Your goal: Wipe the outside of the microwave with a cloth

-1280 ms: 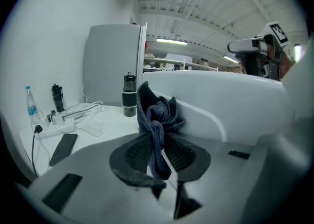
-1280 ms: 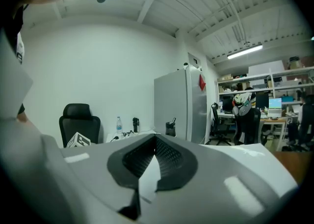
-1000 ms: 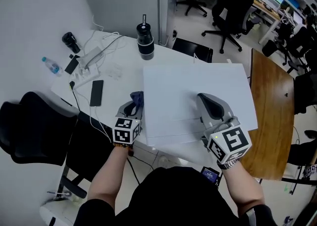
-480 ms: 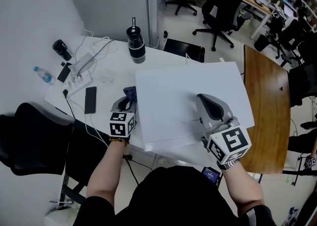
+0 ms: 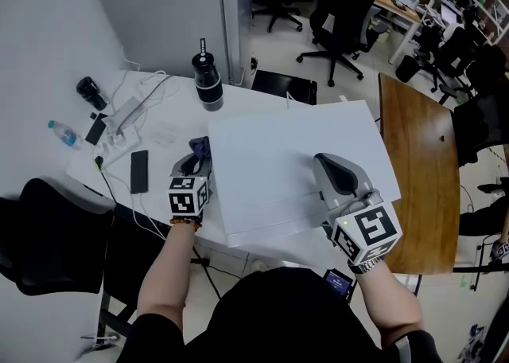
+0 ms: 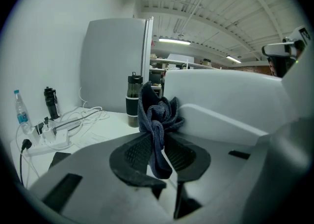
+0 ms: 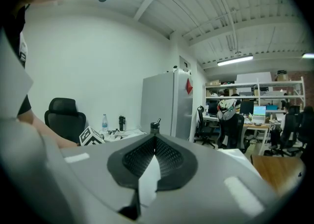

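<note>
The white microwave [image 5: 294,162] fills the middle of the head view, seen from above. At its left side wall, my left gripper [image 5: 196,154] is shut on a bunched dark blue cloth [image 5: 200,145]. In the left gripper view the cloth [image 6: 156,115] sticks out from between the pads and lies against the microwave's white wall [image 6: 230,95]. My right gripper [image 5: 330,169] rests on the microwave's top near the front right, jaws shut with nothing in them. In the right gripper view its pads [image 7: 154,142] meet.
Left of the microwave, the white desk [image 5: 171,126] holds a black bottle [image 5: 207,83], a power strip with cables [image 5: 119,119], a phone [image 5: 138,171] and a water bottle [image 5: 62,133]. A black chair [image 5: 48,234] stands at the left. A wooden table [image 5: 417,170] stands at the right.
My left gripper has slid with the cloth along the microwave's left side, away from me. The right gripper has stayed on the top.
</note>
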`<state>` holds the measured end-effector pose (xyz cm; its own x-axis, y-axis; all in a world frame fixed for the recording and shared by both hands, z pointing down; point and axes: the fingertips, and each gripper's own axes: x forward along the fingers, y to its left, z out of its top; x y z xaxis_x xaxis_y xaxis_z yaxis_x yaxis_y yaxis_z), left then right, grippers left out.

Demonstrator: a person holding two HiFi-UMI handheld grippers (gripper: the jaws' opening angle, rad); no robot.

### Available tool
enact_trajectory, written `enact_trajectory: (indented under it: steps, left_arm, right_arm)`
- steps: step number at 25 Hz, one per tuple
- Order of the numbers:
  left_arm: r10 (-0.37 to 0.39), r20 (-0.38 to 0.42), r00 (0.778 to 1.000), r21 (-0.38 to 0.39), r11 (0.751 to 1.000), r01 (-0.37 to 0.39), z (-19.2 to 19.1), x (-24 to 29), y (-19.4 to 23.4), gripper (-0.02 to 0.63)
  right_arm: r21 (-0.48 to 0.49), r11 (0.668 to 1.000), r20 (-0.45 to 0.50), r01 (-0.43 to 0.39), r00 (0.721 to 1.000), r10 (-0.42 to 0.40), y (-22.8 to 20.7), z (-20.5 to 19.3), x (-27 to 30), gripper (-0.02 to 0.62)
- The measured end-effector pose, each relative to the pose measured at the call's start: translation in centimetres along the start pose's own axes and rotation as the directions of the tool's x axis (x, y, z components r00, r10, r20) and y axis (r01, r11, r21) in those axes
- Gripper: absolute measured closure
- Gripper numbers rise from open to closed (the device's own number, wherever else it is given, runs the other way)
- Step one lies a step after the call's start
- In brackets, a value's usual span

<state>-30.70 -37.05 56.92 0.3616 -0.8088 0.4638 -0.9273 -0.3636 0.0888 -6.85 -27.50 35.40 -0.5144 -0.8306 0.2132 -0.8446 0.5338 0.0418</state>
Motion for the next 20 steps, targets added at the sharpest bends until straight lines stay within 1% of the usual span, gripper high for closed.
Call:
enact_trajectory:
  steps: [3, 6, 10, 12, 16, 18, 20]
  left_arm:
    - [0.005, 0.02, 1.0, 0.006, 1.0, -0.005, 0.9, -0.6, 0.3, 0.529]
    - [0.008, 0.041, 0.999, 0.015, 1.0, -0.009, 1.6, -1.7, 0.3, 0.528]
    - [0.006, 0.085, 0.996, 0.031, 0.999, -0.008, 3.4, -4.2, 0.1, 0.528]
    - [-0.009, 0.117, 0.993, 0.046, 0.999, 0.003, 4.7, -5.7, -0.3, 0.529]
    - [-0.074, 0.183, 0.98, 0.101, 0.993, 0.056, 7.4, -9.4, -1.9, 0.528]
    - [-0.129, 0.207, 0.97, 0.138, 0.985, 0.102, 8.7, -11.4, -3.1, 0.528]
    - [-0.191, 0.227, 0.955, 0.18, 0.972, 0.151, 9.8, -13.4, -4.4, 0.528]
  right_arm:
    - [-0.003, 1.0, -0.003, -0.005, 1.0, 0.005, 0.2, 0.1, -0.1, 0.594]
    - [0.0, 1.0, -0.017, -0.029, 0.999, 0.029, 0.9, -0.3, 0.0, 0.592]
    - [-0.006, 0.995, -0.034, -0.104, 0.994, 0.104, 2.7, -0.3, 0.6, 0.553]
    - [-0.02, 0.988, -0.042, -0.15, 0.988, 0.15, 3.8, -0.2, 1.1, 0.529]
    - [-0.063, 0.966, -0.053, -0.253, 0.967, 0.249, 6.3, 0.4, 2.0, 0.481]
    - [-0.09, 0.943, -0.058, -0.319, 0.947, 0.315, 7.9, 0.8, 2.4, 0.468]
    - [-0.12, 0.912, -0.067, -0.392, 0.92, 0.386, 9.7, 1.1, 2.8, 0.463]
